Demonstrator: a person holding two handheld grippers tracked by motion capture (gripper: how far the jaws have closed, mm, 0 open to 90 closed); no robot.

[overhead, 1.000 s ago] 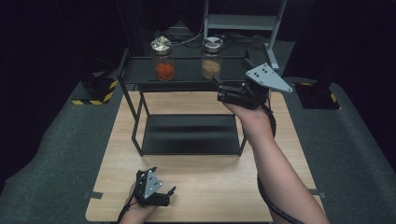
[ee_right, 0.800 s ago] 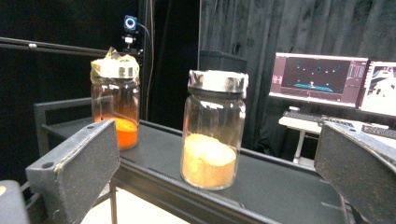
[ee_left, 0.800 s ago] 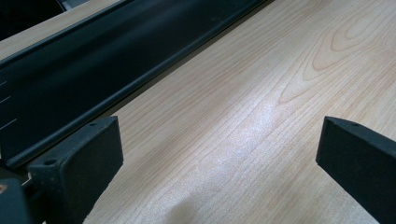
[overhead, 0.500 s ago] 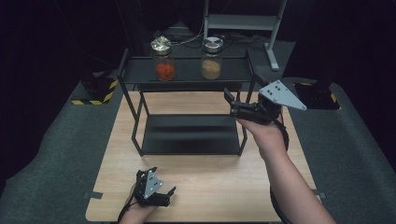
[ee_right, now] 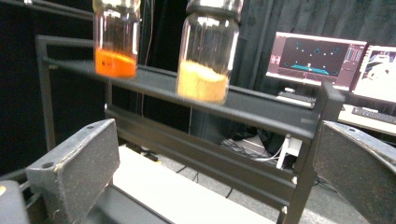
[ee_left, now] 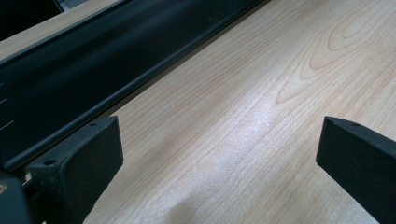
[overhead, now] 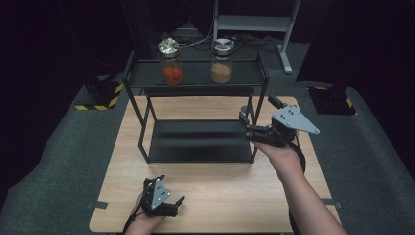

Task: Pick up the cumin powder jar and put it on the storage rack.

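The right claw (overhead: 247, 128) hangs wide and empty at the rack's (overhead: 195, 73) right front post, aimed up toward the yellow jar (overhead: 221, 61) on the top shelf at 12 o'clock. The orange jar (overhead: 172, 63) stands well apart at its 9 o'clock. The left claw (overhead: 172, 204) rests wide and empty on the surface (overhead: 220, 196) at 6 o'clock. Risks, as I judge them: a jaw could clip the post or shelf rim on the way up and shake the rack; a high grip near the lid could tip the jar off the shelf.
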